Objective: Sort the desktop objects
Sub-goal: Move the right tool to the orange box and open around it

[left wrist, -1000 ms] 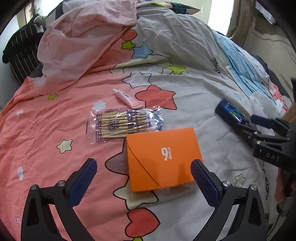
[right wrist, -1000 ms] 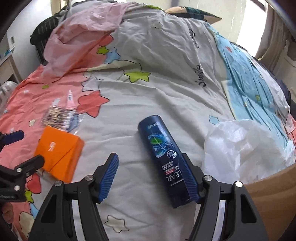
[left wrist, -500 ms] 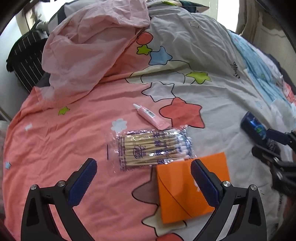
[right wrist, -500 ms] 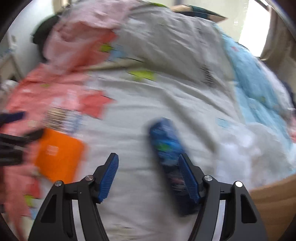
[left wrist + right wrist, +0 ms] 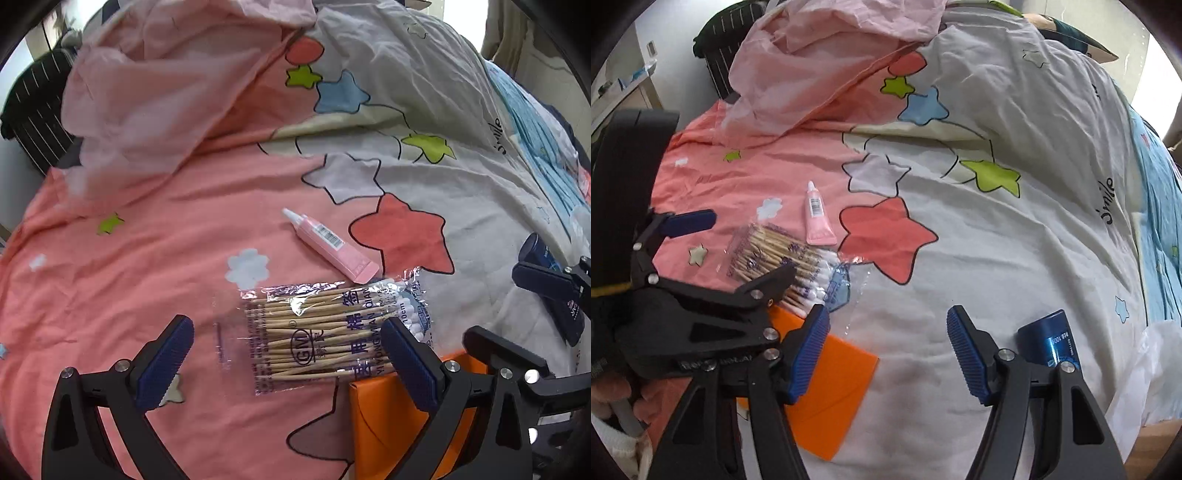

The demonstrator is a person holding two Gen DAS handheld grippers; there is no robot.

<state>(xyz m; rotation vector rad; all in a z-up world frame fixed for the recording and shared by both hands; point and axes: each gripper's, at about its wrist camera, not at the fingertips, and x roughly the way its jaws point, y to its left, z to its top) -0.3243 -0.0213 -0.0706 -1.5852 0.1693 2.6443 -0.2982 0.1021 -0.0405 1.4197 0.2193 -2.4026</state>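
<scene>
**Both grippers open above the things on the bed**

While the bed (image 5: 155,280) fills both views under a quilt printed with stars, a crumpled pink sheet (image 5: 166,85) lies heaped at its far end, and a white plastic bag (image 5: 1145,373) sits at the near right edge in the right wrist view.

The left gripper (image 5: 288,360) hangs over the salmon part of the quilt with its blue pads wide apart and nothing between them; the pack of cotton swabs (image 5: 328,332) lies on the quilt in the gap between the fingers. The right gripper (image 5: 888,350) is likewise spread and empty, over the grey part of the quilt.

The orange box (image 5: 831,398) lies flat at the near side of the bed, partly hidden behind the left finger of the right gripper; in the left wrist view its corner (image 5: 373,413) shows just below the swab pack and seems to touch or slip under it.

The dark blue bottle (image 5: 1051,343) lies on the grey quilt just beside the right finger of the right gripper, outside the gap, well apart from the box.

The swab pack, clear plastic with wooden sticks, lies crosswise, cotton tips toward the grey side.

The small pink tube (image 5: 330,245) lies just beyond the swab pack, its flat end near or touching the pack's edge and its white cap pointing away.
</scene>
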